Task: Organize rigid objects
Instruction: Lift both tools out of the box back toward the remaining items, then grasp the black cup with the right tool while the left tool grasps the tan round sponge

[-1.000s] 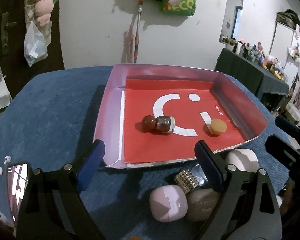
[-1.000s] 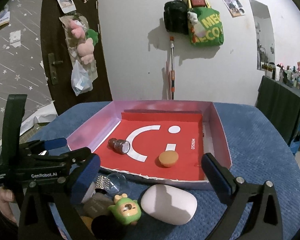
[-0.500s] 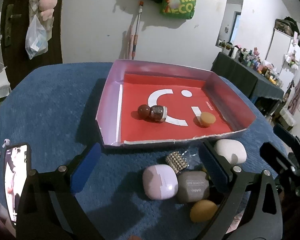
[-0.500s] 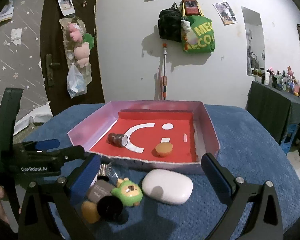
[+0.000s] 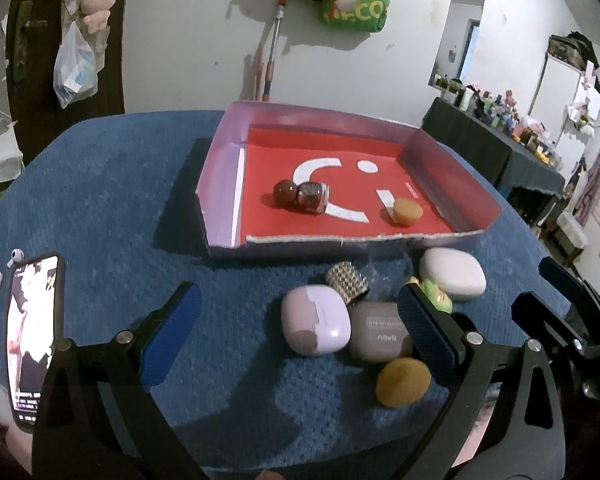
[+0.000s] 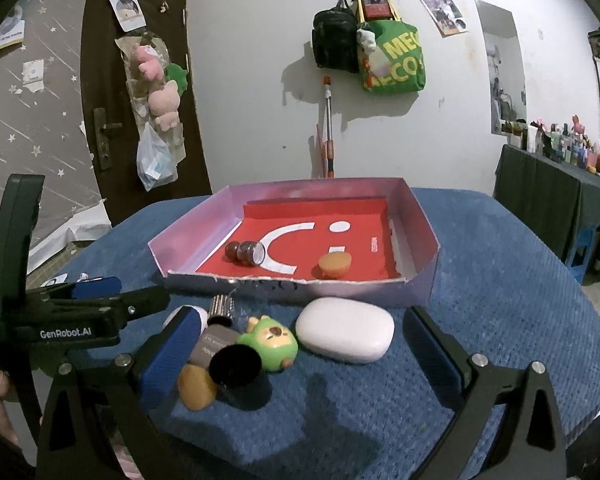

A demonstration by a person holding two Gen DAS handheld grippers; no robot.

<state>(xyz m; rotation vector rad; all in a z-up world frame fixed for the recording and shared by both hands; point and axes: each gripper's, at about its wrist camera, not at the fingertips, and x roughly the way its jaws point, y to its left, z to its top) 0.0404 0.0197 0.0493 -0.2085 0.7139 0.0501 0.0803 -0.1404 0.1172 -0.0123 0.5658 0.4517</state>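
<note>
Both the left gripper (image 5: 296, 328) and right gripper (image 6: 300, 344) hung empty with jaws wide apart over the blue table's (image 5: 100, 200) near edge, above a huddle of lilac case (image 5: 314, 320), grey case (image 5: 380, 338) and white case (image 6: 346, 330); beyond, mid-table, the tray (image 6: 416, 224) held a small jar (image 5: 312, 197)

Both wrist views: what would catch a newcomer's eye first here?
First, the shallow pink-walled tray with a red smiley floor, on the blue cloth; it holds a small brown bottle and a tan round piece. Next, the huddle just outside its near wall: a white case, a green toy, a lilac case and a grey case. Both claws hang open and empty over the huddle.
</note>
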